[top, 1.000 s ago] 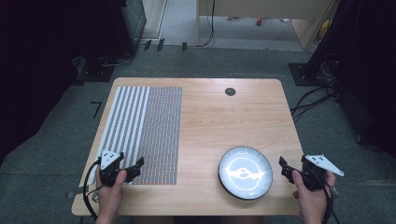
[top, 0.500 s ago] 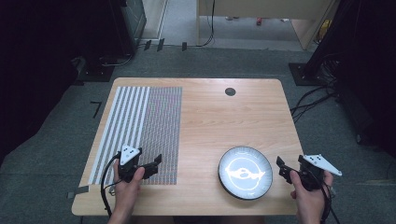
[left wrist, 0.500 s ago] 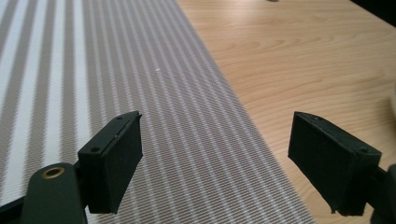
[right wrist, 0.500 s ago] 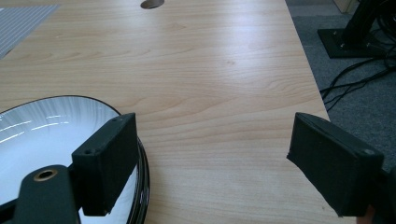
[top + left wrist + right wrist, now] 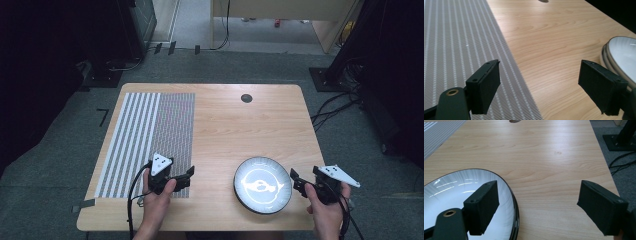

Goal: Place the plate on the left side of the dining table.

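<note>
in the high view my left gripper [image 5: 186, 176] sits low and left of centre in the frame, over the lower right corner of the striped placemat [image 5: 145, 135], with my left hand [image 5: 159, 192] wrapped round its body. its jaws are spread wide and hold nothing. in the left gripper view one jaw stands over the mat's grey-and-white stripes at the lower left, the other over bare wood at the lower right, with the edge of the plate [image 5: 621, 53] just past it at the right border.

my right gripper [image 5: 296, 181] is at the lower right of the high view, just beside the right rim of the plate [image 5: 263, 185], held in my right hand [image 5: 327, 202]. its jaws are also wide apart and empty. in the right gripper view the left-hand jaw hangs over the plate's white, black-rimmed inside at the lower left of the frame, while the other jaw is over the wooden table [image 5: 554, 157] at the lower right; i cannot tell whether the jaw touches the plate.

the plate lies flat near the table's bottom edge, right of centre, well apart from the placemat. a small dark round spot [image 5: 246, 98] sits on the table near the top edge.
</note>
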### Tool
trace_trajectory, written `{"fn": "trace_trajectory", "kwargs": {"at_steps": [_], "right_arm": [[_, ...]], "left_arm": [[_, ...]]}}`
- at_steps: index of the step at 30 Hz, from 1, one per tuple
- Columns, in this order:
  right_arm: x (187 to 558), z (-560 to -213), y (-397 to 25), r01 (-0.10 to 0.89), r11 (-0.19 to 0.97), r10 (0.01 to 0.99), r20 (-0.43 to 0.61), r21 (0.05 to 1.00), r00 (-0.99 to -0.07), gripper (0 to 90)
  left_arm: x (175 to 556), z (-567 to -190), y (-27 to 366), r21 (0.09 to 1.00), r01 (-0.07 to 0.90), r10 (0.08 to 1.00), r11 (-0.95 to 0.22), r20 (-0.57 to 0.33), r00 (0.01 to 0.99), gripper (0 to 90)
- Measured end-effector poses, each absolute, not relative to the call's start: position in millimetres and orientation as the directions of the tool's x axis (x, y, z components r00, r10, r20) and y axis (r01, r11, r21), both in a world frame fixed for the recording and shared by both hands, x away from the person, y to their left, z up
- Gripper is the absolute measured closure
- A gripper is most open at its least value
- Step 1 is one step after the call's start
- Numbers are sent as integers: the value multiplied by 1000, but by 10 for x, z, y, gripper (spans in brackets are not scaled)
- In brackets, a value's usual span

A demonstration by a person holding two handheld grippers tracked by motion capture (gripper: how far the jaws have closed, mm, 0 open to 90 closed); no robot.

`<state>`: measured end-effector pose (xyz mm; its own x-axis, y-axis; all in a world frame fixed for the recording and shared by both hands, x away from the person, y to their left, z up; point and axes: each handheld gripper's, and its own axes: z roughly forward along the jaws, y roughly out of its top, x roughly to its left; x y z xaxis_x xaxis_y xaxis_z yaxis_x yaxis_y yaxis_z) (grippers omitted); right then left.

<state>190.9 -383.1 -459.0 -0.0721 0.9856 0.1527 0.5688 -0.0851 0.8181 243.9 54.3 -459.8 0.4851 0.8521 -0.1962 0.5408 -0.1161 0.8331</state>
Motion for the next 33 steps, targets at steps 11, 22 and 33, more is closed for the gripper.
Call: {"fn": "trace_trajectory", "kwargs": {"at_steps": [11, 22, 33], "right_arm": [[1912, -4597, -3783, 570, -71, 985, 149, 819, -90, 166], [1925, -4624, -3751, 570, -107, 983, 172, 815, -62, 236], [1938, -4654, -3712, 568, -116, 982, 179, 815, -57, 323]], "left_arm": [[2447, -4568, 252, 833, 538, 827, -128, -210, 522, 177], [2441, -4582, 42, 830, 541, 802, -137, -228, 553, 177], [2415, -4596, -139, 835, 530, 781, -149, -229, 581, 176]]}}
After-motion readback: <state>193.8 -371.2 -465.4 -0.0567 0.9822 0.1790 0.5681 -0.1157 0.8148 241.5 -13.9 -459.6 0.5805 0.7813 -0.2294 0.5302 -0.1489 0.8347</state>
